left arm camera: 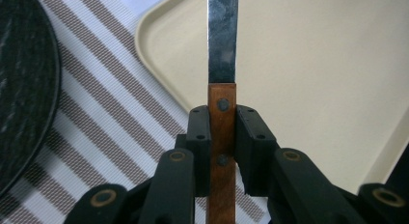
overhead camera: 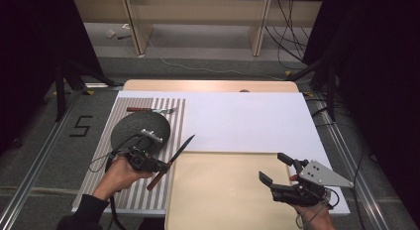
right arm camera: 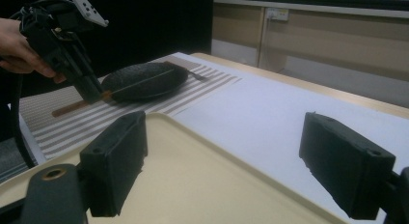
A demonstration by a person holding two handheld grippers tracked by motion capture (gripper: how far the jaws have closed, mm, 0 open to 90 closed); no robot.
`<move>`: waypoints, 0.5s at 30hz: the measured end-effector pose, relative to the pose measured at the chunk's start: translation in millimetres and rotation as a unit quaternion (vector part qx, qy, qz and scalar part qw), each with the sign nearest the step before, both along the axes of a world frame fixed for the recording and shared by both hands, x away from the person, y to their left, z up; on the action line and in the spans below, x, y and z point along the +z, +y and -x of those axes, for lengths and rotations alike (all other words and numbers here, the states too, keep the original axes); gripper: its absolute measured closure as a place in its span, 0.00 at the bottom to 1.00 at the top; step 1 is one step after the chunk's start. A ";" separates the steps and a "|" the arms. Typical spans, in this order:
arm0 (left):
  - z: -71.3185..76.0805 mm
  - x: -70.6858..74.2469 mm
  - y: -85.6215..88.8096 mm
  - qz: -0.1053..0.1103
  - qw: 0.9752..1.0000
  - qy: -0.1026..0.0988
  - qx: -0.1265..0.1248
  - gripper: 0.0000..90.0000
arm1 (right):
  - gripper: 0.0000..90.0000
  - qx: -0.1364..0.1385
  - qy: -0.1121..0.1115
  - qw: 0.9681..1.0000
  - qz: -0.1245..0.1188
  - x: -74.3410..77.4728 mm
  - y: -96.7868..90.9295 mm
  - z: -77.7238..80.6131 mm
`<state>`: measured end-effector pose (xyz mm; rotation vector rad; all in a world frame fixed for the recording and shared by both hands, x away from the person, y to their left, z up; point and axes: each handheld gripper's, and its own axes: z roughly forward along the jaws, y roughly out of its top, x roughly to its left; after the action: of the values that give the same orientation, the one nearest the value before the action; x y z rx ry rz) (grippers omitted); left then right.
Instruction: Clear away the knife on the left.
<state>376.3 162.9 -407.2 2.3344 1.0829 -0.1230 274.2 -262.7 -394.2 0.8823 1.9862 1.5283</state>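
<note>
The left gripper point(overhead camera: 166, 166) is clamped on the wooden handle of a knife point(overhead camera: 174, 159); in the left gripper view its two black pads press the riveted handle from either side, with the steel blade point(left arm camera: 223, 35) running straight out ahead of the jaws. The knife is held clear of the surface, over the edge where the striped placemat point(overhead camera: 99, 185) meets the beige tray point(overhead camera: 223, 200), its tip pointing up and away from the hand. Just behind and to the outer side of this gripper lies a dark round plate point(overhead camera: 133, 127) on the placemat, and beyond the plate a fork point(overhead camera: 151, 110) rests at the mat's far edge.

The right gripper point(overhead camera: 276, 170) hovers over the tray's far side with its jaws spread wide and nothing between them.

By my reading, the pickup is done: the knife is off the mat and in transit toward the tray. Setting it down and releasing it remain, and the fork and plate look untouched.
</note>
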 end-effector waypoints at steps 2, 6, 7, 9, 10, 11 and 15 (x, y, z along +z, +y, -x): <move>1.1 -0.3 -3.9 0.005 1.000 0.003 -0.004 0.85 | 0.20 0.000 0.000 1.000 0.000 0.0 0.0 0.0; 2.6 -3.5 -12.7 0.008 1.000 0.012 -0.008 0.85 | 0.20 0.001 0.000 1.000 0.000 -0.1 0.0 0.3; 3.4 -4.3 -15.2 0.010 1.000 0.015 -0.009 0.85 | 0.20 0.001 0.000 1.000 0.000 0.0 0.0 0.3; 5.1 -5.5 -20.5 0.007 1.000 0.016 -0.012 0.85 | 0.20 -0.001 0.003 1.000 0.000 -0.2 -0.2 -0.2; 6.0 -6.0 -23.4 0.006 1.000 0.015 -0.013 0.85 | 0.20 -0.001 0.003 1.000 0.000 -0.2 -0.2 -0.2; 6.8 -6.5 -26.1 0.007 1.000 0.012 -0.009 0.85 | 0.20 -0.001 0.003 1.000 0.000 -0.2 0.0 -0.2; 11.2 -6.8 -36.0 0.016 1.000 0.018 -0.014 0.85 | 0.20 0.000 0.001 1.000 0.002 -0.1 0.3 0.0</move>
<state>365.1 126.9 -414.1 2.3278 1.0583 -0.1910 274.2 -262.4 -394.3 0.8824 1.9895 1.5243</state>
